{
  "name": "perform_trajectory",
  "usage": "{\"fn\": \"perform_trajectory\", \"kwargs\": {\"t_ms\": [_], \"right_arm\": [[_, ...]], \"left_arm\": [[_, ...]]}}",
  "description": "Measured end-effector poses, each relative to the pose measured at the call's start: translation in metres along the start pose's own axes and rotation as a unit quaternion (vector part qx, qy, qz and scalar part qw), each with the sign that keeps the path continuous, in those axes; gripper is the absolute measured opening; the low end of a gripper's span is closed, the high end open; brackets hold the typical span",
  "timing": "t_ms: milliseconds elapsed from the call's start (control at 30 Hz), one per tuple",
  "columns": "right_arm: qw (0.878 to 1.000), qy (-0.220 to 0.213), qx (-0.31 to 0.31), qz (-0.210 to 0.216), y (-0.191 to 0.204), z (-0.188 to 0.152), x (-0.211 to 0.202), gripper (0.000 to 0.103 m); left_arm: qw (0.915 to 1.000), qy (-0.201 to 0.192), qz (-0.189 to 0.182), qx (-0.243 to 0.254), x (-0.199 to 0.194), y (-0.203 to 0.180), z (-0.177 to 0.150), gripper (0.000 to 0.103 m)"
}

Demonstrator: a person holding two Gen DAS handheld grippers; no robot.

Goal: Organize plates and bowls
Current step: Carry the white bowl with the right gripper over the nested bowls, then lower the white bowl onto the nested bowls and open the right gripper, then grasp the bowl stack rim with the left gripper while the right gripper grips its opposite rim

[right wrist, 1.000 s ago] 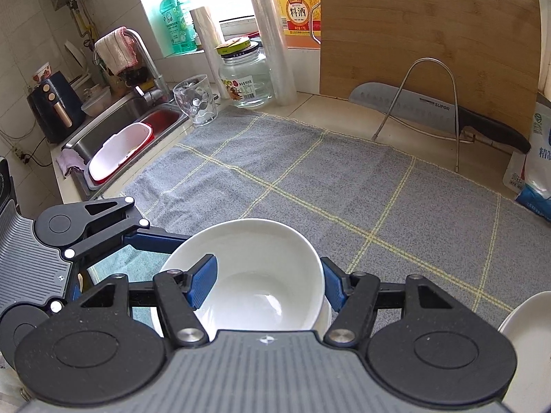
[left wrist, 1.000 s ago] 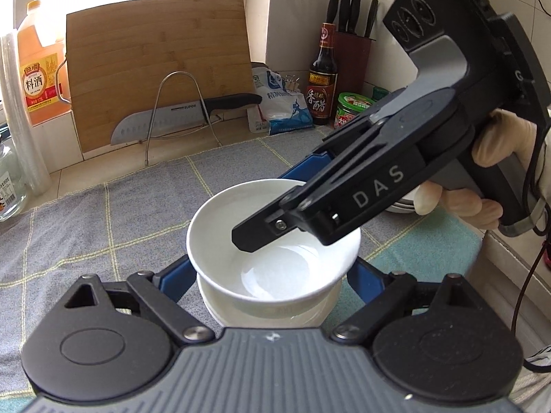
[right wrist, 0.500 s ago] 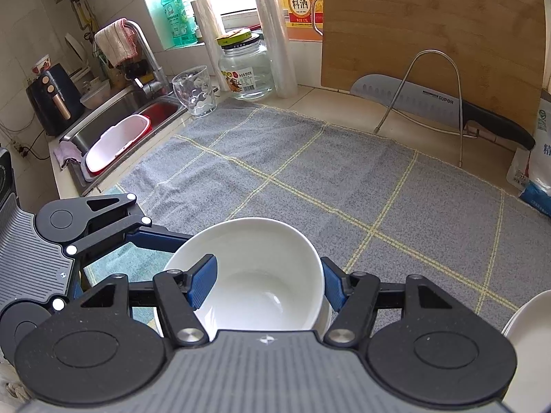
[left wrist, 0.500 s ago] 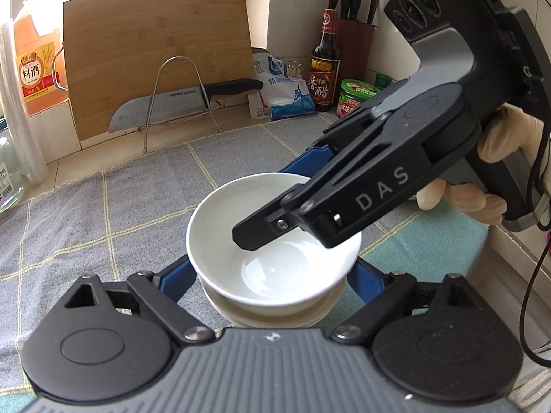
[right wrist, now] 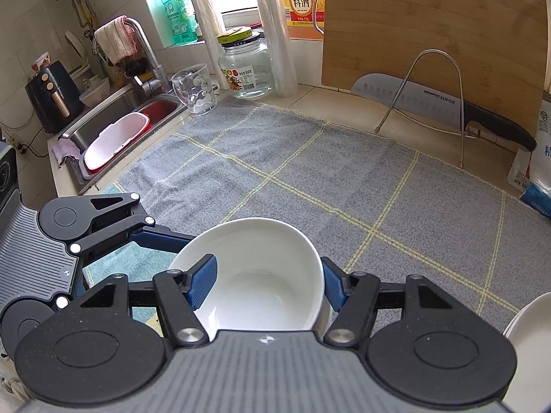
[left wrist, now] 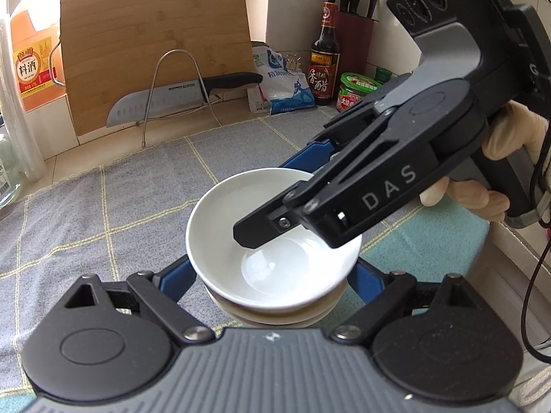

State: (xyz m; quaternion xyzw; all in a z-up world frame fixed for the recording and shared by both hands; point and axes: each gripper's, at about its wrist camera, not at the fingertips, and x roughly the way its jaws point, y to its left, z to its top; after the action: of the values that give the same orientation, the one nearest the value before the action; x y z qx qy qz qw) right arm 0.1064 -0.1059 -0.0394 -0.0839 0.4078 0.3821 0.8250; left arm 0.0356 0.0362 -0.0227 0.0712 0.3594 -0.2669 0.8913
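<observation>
A white bowl (left wrist: 241,227) sits nested on a stack of white bowls (left wrist: 275,315) on the grey checked towel (left wrist: 103,213). My left gripper (left wrist: 272,275) is open, its blue fingers on either side of the stack below the top bowl. My right gripper (right wrist: 267,278) reaches over the bowl (right wrist: 255,268) from the right. Its left blue finger (right wrist: 203,280) is inside the bowl and its right finger (right wrist: 332,289) is outside the rim. Whether it presses the wall is not clear. The right gripper body (left wrist: 396,179) hides part of the bowl in the left wrist view.
A bamboo cutting board (left wrist: 155,55) and a knife (left wrist: 179,99) on a wire stand are at the back. A white plate edge (right wrist: 530,344) lies at the right. A sink (right wrist: 113,127), glass cup (right wrist: 194,87) and jar (right wrist: 246,65) stand at the left. Bottles (left wrist: 323,58) are at the back right.
Both views have shifted a little, with the bowl stack and both grippers keeping the same arrangement. The jaw widths look unchanged.
</observation>
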Motion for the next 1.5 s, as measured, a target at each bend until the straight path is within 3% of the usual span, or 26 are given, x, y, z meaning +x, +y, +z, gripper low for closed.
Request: {"fn": "perform_trajectory", "kwargs": {"t_ms": [533,733,1133,1500], "right_arm": [[1.0,-0.008,0.003,0.007,-0.003,-0.005,0.0,0.071],[1.0,-0.022,0.008,0.004,-0.003,-0.006,-0.006,0.088],[0.999,-0.041,0.009,-0.028,-0.005,-0.015,-0.026,0.101],[0.995,-0.07,-0.024,-0.063,0.012,-0.036,-0.053,0.103]], "left_arm": [[1.0,0.004,-0.001,0.007,0.002,0.0,0.0,0.093],[1.0,-0.003,-0.001,0.007,0.001,0.002,0.0,0.095],[0.9998,-0.008,-0.016,0.012,-0.018,0.011,-0.01,0.099],[0.998,-0.035,-0.052,0.011,-0.032,0.036,-0.01,0.1]]}}
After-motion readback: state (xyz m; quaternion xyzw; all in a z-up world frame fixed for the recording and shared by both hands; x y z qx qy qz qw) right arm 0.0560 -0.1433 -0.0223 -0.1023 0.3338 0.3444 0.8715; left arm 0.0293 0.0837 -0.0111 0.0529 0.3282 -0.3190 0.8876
